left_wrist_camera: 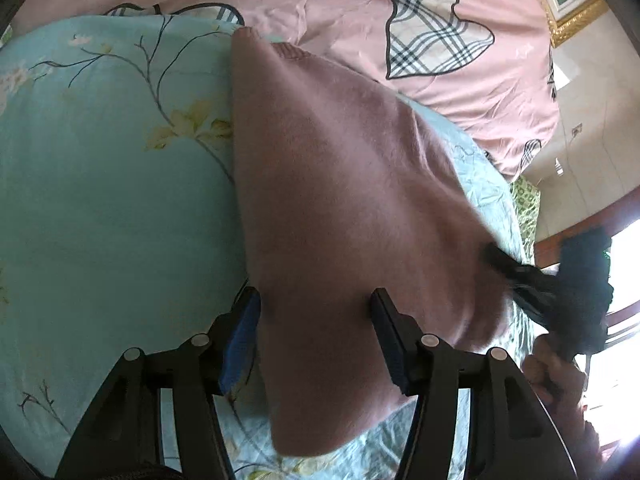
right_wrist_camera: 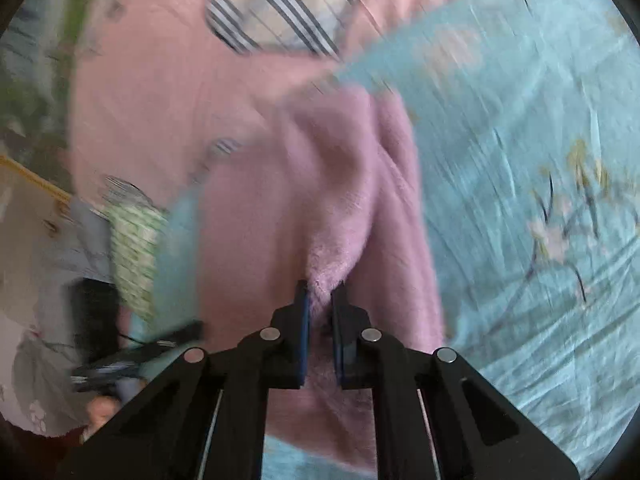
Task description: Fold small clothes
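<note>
A fuzzy mauve-pink knitted garment [left_wrist_camera: 344, 208] hangs lifted above a bed covered by a pale blue sheet printed with flowering branches [left_wrist_camera: 100, 200]. The right tongs [right_wrist_camera: 320, 292] are clamped on a bunched fold of the garment's edge, the cloth pinched between their blue pads and draping away ahead of them. The left tongs [left_wrist_camera: 316, 300] stand wide apart, the garment's fabric hanging between their fingers; whether it touches either pad cannot be told. Beyond the garment, ahead of both tongs, lies a pink quilt with plaid heart patches [left_wrist_camera: 436, 32]. The right wrist view is motion-blurred.
</note>
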`<state>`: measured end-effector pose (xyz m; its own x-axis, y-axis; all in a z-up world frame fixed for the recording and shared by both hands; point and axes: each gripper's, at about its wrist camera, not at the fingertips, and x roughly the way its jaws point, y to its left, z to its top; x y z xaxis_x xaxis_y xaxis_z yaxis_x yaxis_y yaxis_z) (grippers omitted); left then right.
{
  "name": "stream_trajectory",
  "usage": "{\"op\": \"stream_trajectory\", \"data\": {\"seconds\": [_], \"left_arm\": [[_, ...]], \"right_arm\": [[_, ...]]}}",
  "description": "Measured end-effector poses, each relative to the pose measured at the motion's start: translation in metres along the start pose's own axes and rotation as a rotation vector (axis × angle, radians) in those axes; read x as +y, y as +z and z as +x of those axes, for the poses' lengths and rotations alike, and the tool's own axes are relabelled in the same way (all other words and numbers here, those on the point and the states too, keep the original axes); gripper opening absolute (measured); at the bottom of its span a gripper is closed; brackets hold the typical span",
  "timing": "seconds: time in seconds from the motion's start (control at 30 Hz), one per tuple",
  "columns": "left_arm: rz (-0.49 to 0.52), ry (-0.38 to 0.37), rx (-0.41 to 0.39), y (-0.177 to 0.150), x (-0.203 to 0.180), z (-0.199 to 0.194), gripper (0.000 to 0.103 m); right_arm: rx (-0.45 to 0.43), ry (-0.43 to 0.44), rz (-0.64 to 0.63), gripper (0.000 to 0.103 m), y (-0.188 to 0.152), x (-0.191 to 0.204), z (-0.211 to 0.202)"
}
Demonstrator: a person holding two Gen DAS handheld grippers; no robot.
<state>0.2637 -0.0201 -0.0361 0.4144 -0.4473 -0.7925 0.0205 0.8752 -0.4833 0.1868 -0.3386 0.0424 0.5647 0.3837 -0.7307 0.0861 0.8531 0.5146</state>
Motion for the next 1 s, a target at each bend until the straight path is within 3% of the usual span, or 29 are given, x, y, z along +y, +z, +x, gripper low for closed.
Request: {"op": "stream_trajectory", "data": {"seconds": [0.1,0.27,0.5,0.6,0.67,0.7,0.73,0.8,0.9,0.93,1.0], "left_arm": [[0.018,0.014,0.007,0.000,-0.005,0.011,0.059],[0.016,0.033,0.038,-0.002,-0.003,0.034,0.064],[-0.006,0.021,0.038,0.007,-0.001,0.040,0.065],[0.002,0.021,0.019,0.015,-0.002,0.037,0.068],[-0.016,0.026,0.031,0.020,0.001,0.043,0.070],[-0.030,0.025,0.039,0.023,0.003,0.047,0.071],[-0.043,0.019,0.042,0.025,0.005,0.051,0.074],[-0.067,0.002,0.058,0.029,0.010,0.063,0.079],[-0.116,-0.045,0.066,0.031,0.020,0.076,0.079],[-0.123,-0.067,0.059,0.031,0.022,0.078,0.077],[-0.116,-0.116,0.055,0.033,0.021,0.082,0.063]], "right_arm": [[-0.072,0.012,-0.001,0.010,0.000,0.002,-0.026],[0.011,-0.097,0.070,0.010,-0.019,-0.043,-0.003],[-0.001,-0.082,0.123,0.011,-0.025,-0.060,0.009],[0.002,-0.113,0.065,0.021,-0.019,-0.047,-0.001],[-0.003,-0.142,-0.007,0.037,-0.005,-0.034,-0.001],[-0.001,-0.159,-0.035,0.053,0.001,-0.031,0.003],[0.004,-0.177,-0.059,0.062,0.008,-0.028,0.008],[0.014,-0.189,-0.090,0.062,0.017,-0.028,0.018],[0.108,-0.170,-0.105,0.062,0.029,-0.035,0.047],[0.142,-0.146,-0.110,0.062,0.030,-0.038,0.057],[0.174,-0.105,-0.119,0.062,0.029,-0.041,0.068]]}}
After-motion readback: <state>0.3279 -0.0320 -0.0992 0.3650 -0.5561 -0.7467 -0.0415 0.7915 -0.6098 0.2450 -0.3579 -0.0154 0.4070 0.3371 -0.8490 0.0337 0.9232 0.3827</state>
